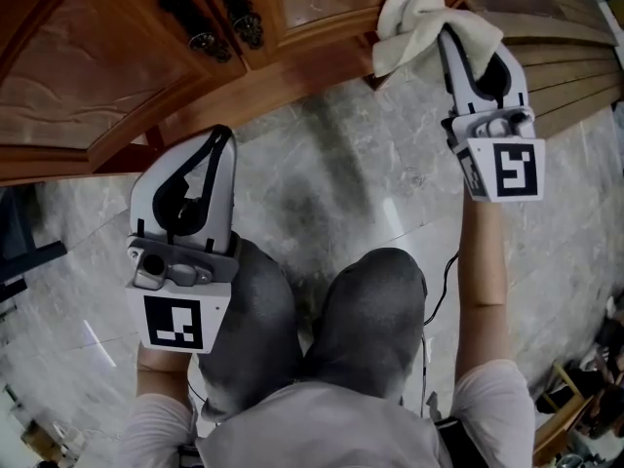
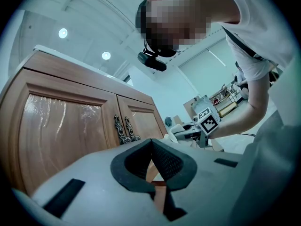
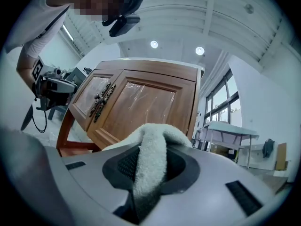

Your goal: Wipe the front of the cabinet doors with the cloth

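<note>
White terry cloth (image 1: 421, 19), soft and bunched, is pinched in my right gripper (image 1: 447, 37). Its jaws are clamped on one thick fold, and the rest spills loose past the tips. The cloth sits at the lower right corner of the glossy brown wooden cabinet (image 1: 244, 86) and seems to press on the bottom rail, just below the right-hand panelled door (image 3: 141, 100).

My left gripper (image 1: 222, 136) has its jaws together with nothing between them. It is held back over my left knee, apart from the cabinet's lower left edge, above the grey marble floor (image 1: 322, 183).

I judge the cloth light, limp and floppy. It should grip well on the ribbed pads if a doubled fold is seated deep, leaving the loose bulk forward as a wiping pad. The lacquered doors look slick, so it should glide. The dark ornate metal handles (image 1: 222, 13) at the doors' meeting edge could snag its loops.
</note>
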